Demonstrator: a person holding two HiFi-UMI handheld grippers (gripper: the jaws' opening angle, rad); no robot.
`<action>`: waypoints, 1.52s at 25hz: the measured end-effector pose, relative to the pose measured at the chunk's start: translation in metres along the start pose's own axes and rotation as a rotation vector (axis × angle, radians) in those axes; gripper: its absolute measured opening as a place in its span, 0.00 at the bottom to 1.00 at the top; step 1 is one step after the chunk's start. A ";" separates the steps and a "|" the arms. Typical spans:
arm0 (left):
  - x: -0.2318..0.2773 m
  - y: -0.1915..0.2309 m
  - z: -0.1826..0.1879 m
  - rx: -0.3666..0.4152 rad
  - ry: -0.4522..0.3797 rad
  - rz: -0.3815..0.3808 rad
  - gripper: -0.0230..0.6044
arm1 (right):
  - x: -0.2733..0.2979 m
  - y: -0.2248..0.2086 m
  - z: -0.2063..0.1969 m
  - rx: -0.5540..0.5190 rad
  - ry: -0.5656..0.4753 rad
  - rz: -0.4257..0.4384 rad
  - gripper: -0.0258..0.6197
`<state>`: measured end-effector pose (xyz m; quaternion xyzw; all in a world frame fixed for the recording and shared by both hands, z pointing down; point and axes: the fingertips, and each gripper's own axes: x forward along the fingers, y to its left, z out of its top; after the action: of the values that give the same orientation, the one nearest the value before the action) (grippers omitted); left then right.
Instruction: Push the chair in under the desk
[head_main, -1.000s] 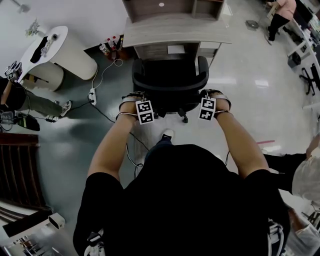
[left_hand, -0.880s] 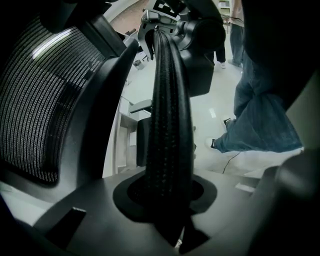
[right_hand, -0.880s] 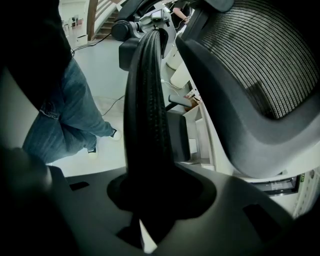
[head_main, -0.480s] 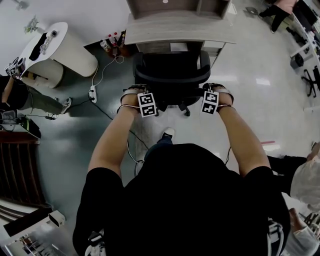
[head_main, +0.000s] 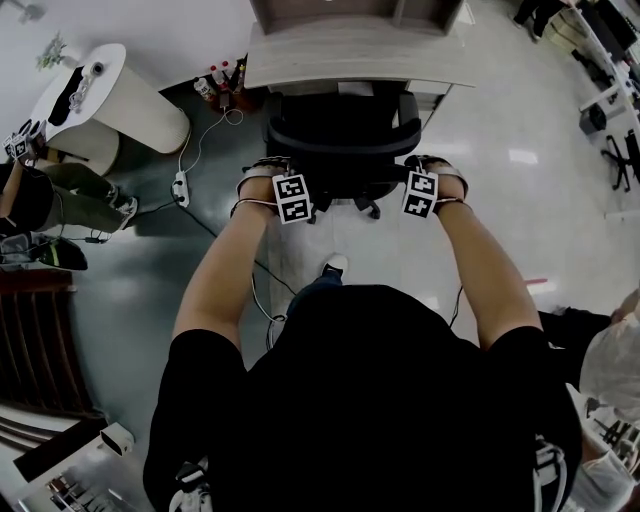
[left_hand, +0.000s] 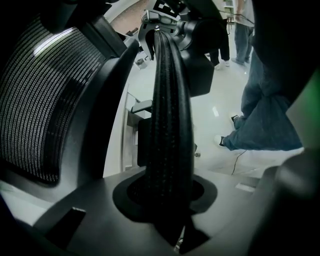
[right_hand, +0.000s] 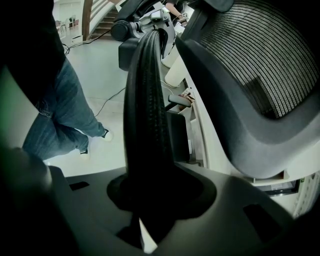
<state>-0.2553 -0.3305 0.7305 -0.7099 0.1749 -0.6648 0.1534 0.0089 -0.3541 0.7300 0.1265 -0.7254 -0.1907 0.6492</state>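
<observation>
1. The black mesh-backed office chair (head_main: 340, 140) stands on the glossy pale floor (head_main: 480, 210), facing the pale wood-grain counter (head_main: 350, 55). Its front edge is at or just under the counter's near edge, while the backrest and the curved black armrests (head_main: 408, 118) are out in the open.
2. The left tool (head_main: 288, 192) is clamped on a black ribbed bar (left_hand: 167, 100) that runs across the back of the chair. The bar fills the gap between its jaws, and the mesh backrest (left_hand: 35, 100) lies just beside it.
3. The right tool (head_main: 420, 188) is closed on the same bar toward its other end. The two grips sit level and well apart, one on each side of the backrest.
4. Handling, as a judgement: the chair looks fairly heavy but should roll on its castors, so a steady forward push ought to move it without lifting. The bar looks stiff, and its ribbing should resist slipping. The mesh is soft and a poor place to press.
5. The paired hold suits the job: even pressure from both tools should keep the chair from swivelling or veering.
6. Risks: the armrests may catch the counter's edge if they ride too high. A white power strip (head_main: 181, 186) and its cable lie on the floor to the left, near the chair's path.
</observation>
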 end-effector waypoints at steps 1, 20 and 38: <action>0.002 0.005 -0.002 0.000 0.000 0.001 0.19 | 0.002 -0.005 0.001 0.000 0.000 0.000 0.22; 0.018 0.042 -0.006 -0.006 -0.005 0.009 0.19 | 0.018 -0.042 0.003 -0.002 0.001 0.000 0.23; 0.023 0.050 -0.004 -0.027 0.005 0.018 0.20 | 0.025 -0.058 -0.001 -0.016 -0.018 -0.020 0.23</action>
<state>-0.2598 -0.3853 0.7284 -0.7088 0.1905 -0.6626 0.1492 0.0030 -0.4169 0.7272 0.1267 -0.7284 -0.2042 0.6417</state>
